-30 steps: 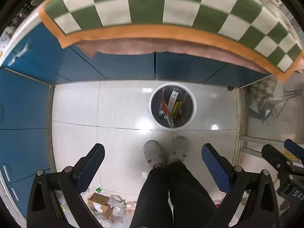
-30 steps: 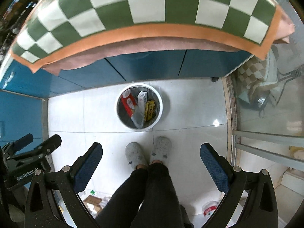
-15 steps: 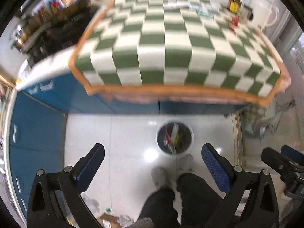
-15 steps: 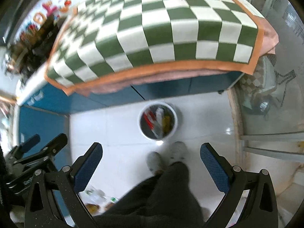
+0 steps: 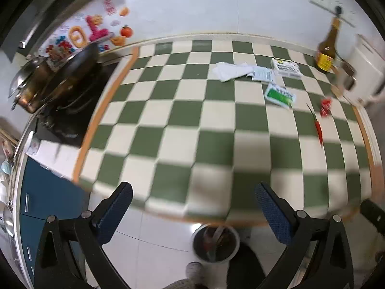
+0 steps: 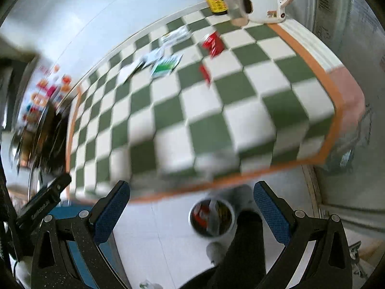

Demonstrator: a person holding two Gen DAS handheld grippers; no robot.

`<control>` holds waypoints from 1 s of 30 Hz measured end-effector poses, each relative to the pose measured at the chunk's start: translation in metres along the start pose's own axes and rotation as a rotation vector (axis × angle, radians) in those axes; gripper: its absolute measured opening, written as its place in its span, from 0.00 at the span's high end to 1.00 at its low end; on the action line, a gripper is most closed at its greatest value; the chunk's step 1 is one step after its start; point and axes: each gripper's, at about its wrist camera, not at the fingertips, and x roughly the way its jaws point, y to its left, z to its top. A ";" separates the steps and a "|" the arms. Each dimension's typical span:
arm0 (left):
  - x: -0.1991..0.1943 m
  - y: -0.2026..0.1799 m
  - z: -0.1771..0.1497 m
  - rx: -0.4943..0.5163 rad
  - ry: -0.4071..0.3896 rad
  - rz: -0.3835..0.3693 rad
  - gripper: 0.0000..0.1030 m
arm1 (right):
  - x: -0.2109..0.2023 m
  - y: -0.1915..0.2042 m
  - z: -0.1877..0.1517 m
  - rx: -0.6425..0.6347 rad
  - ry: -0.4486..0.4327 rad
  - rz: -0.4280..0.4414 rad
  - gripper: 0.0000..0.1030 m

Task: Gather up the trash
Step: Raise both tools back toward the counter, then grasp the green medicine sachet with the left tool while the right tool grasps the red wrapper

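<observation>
Both the left gripper (image 5: 193, 214) and right gripper (image 6: 192, 208) hang with jaws wide and empty; the bin (image 5: 215, 243) sits at lower centre; 5-odd scraps, like the green packet (image 5: 279, 95), wait upper right, likely next.

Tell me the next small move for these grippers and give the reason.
Probably reach the right gripper forward over the checkered cloth toward the red wrapper, the nearest loose scrap to it. Both it and the left gripper are open and empty, wrappers and packets such as the green-and-white packet lie at the far side, and the trash bin sits on the floor below.
</observation>
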 end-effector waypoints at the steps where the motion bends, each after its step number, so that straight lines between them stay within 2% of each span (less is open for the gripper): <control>1: 0.006 -0.006 0.009 -0.007 0.014 -0.004 0.00 | 0.013 -0.006 0.030 0.014 -0.002 0.000 0.00; 4: 0.043 -0.038 0.055 -0.025 0.079 -0.030 0.00 | 0.053 -0.018 0.107 0.028 -0.013 -0.017 0.00; 6: 0.075 -0.064 0.087 -0.025 0.129 -0.063 0.00 | 0.084 -0.024 0.158 0.032 -0.021 -0.032 0.05; 8: 0.105 -0.086 0.111 -0.025 0.172 -0.100 0.00 | 0.115 -0.030 0.199 0.042 -0.010 -0.039 0.21; 11: 0.147 -0.113 0.136 -0.011 0.249 -0.155 0.02 | 0.153 -0.036 0.242 0.043 0.009 -0.049 0.28; 13: 0.171 -0.130 0.147 -0.003 0.293 -0.202 0.08 | 0.172 -0.039 0.261 0.039 0.020 -0.044 0.35; 15: 0.187 -0.143 0.152 0.018 0.322 -0.211 0.19 | 0.187 -0.039 0.272 0.023 0.029 -0.033 0.47; 16: 0.187 -0.147 0.153 0.039 0.302 -0.178 0.22 | 0.195 -0.038 0.276 0.007 0.038 -0.034 0.60; 17: 0.185 -0.156 0.153 0.083 0.273 -0.155 0.26 | 0.202 -0.038 0.279 -0.003 0.045 -0.032 0.61; 19: 0.177 -0.164 0.153 0.108 0.238 -0.171 0.49 | 0.207 -0.036 0.281 -0.024 0.040 -0.026 0.63; 20: 0.172 -0.168 0.153 0.126 0.229 -0.172 0.75 | 0.209 -0.034 0.282 -0.034 0.035 -0.028 0.64; 21: 0.170 -0.170 0.153 0.138 0.230 -0.162 0.95 | 0.209 -0.034 0.282 -0.038 0.031 -0.027 0.64; 27: 0.151 -0.170 0.141 0.156 0.213 -0.117 1.00 | 0.204 -0.036 0.277 -0.025 0.034 -0.001 0.67; 30: 0.119 -0.160 0.131 0.168 0.132 -0.063 1.00 | 0.193 -0.035 0.273 -0.035 0.020 0.006 0.68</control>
